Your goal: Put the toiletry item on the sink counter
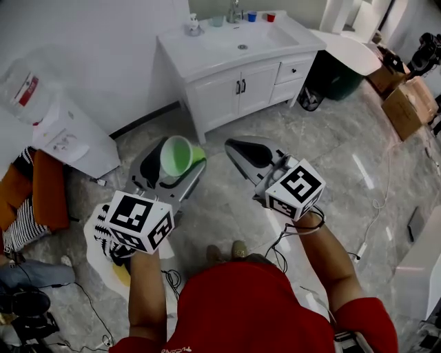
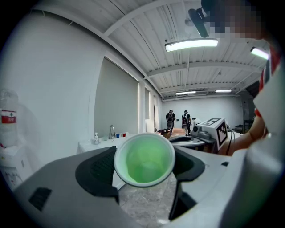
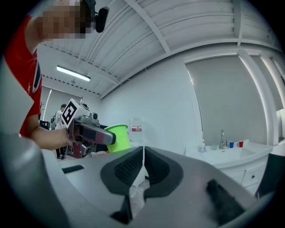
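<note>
Green cup (image 1: pixel 176 157) gripped in left claw (image 2: pixel 144 172), jaws spread wide round it. Right claw (image 3: pixel 143 165) clenched empty, just beside.

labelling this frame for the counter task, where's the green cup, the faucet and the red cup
green cup (image 2: pixel 144 161): left gripper view, on its green inner wall
faucet (image 1: pixel 236 12): head view, on its upright metal body
red cup (image 1: pixel 271 16): head view, on its outer side

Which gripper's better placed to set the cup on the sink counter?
Left. The left gripper has the green cup clamped between its jaws, with the sink counter ahead. The right gripper is shut and empty.
</note>
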`<action>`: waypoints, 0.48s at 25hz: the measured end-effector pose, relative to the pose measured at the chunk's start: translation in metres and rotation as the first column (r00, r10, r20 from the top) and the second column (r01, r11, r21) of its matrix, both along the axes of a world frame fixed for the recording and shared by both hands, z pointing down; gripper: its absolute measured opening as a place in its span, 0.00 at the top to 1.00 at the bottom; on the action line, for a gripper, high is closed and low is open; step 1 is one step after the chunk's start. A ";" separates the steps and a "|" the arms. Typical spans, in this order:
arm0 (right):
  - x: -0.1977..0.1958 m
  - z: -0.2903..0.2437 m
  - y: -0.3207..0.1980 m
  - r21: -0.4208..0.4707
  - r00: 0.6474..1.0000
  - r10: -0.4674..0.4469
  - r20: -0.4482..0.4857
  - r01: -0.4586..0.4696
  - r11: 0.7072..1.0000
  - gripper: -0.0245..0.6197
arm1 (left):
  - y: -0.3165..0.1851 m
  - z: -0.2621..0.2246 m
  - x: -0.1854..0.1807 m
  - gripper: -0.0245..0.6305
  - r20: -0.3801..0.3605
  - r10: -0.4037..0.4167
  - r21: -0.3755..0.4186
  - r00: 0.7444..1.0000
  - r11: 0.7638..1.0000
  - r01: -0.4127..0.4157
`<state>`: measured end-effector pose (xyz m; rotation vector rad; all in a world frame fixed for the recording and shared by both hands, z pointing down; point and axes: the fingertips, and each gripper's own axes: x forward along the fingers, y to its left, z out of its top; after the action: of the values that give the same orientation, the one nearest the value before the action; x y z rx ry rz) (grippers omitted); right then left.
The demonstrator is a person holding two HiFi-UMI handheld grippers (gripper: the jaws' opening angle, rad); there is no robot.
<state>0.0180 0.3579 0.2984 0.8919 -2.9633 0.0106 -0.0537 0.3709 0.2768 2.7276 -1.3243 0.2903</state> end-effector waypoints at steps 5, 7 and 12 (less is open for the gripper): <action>0.005 0.011 -0.001 -0.012 1.000 -0.003 -0.008 0.003 1.000 0.91 | -0.004 0.001 0.002 0.40 -0.022 -0.008 -0.009 1.000 1.000 0.007; 0.011 0.011 -0.003 -0.007 1.000 -0.002 -0.011 0.002 1.000 0.91 | -0.009 0.000 0.006 0.40 -0.030 -0.016 -0.007 0.999 1.000 0.016; 0.032 0.003 -0.021 0.007 1.000 0.019 -0.012 -0.019 1.000 0.91 | -0.028 0.002 0.022 0.40 -0.014 -0.035 -0.005 0.999 0.999 0.035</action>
<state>0.0500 0.3374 0.3019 0.9175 -2.9454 -0.0039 -0.0317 0.3431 0.2793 2.6948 -1.3642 0.2703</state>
